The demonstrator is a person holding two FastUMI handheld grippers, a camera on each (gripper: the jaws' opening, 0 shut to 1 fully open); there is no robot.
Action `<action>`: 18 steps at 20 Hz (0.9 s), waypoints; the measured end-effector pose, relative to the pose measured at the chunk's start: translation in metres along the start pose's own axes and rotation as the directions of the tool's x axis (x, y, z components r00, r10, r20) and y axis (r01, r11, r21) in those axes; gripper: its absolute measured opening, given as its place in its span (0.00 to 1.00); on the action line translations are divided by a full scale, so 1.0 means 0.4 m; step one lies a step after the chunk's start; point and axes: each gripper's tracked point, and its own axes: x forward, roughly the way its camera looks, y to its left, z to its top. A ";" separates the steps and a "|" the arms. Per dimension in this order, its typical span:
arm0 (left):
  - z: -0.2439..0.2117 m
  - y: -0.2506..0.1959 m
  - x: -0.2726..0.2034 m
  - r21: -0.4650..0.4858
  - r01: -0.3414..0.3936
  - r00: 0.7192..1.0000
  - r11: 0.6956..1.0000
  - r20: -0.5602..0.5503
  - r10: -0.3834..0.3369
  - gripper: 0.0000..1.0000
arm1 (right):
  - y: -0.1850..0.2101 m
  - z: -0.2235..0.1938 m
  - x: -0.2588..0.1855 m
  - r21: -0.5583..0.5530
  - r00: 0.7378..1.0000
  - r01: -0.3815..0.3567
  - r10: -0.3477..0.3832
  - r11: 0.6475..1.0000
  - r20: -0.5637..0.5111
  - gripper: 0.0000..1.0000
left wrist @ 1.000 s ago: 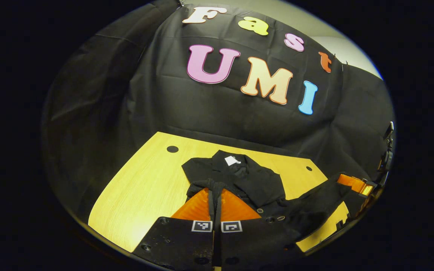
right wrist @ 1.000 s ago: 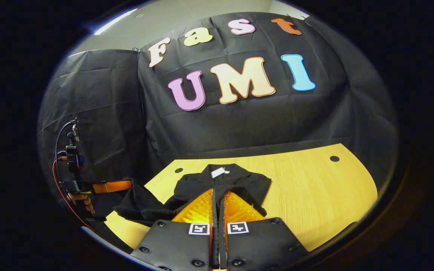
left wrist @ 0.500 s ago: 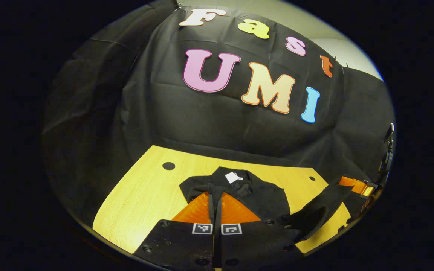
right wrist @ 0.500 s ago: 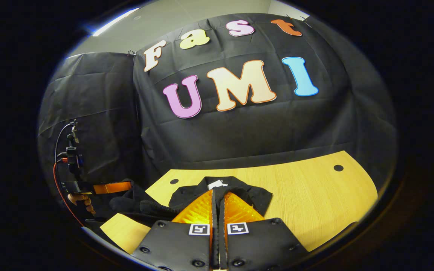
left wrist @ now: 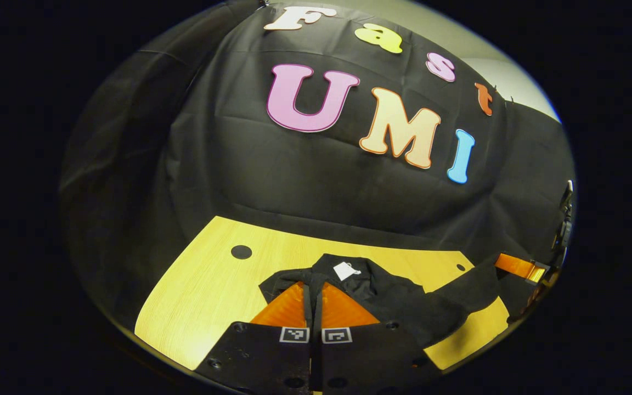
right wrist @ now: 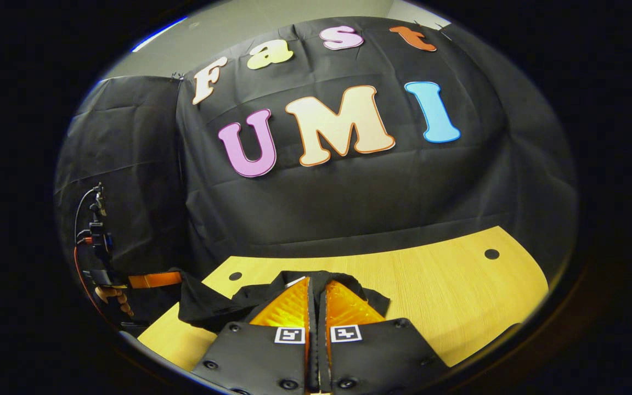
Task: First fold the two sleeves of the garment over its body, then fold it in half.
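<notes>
Garment [left wrist: 387,293] hem behind left gripper [left wrist: 314,285]

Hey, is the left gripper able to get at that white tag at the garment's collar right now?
Probably not: the left gripper looks shut on the black garment's hem. The white tag lies just ahead with nothing over it, so it would have to let go first.

The left gripper [left wrist: 314,288] points forward and slightly down, its jaws pressed together with black cloth pinched between them. The right gripper [right wrist: 316,285] is posed the same way, jaws closed on cloth too. In the right gripper view, a hand [right wrist: 112,296] holds the left gripper at the far left, level and pointing right.
</notes>
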 end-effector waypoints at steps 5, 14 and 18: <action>0.007 0.021 0.061 0.022 0.011 1.000 1.000 -0.012 -0.011 0.00 | -0.018 0.015 0.057 -0.010 0.999 0.040 -0.040 0.999 -0.008 0.03; 0.131 0.186 0.095 0.205 -0.325 0.940 0.923 0.174 0.293 0.99 | -0.124 0.104 0.094 -0.024 0.951 0.287 -0.282 0.958 0.125 0.99; 0.216 0.124 0.027 0.211 -0.291 0.933 0.933 0.279 0.228 0.93 | -0.106 0.148 0.032 -0.062 0.932 0.313 -0.293 0.948 0.215 0.97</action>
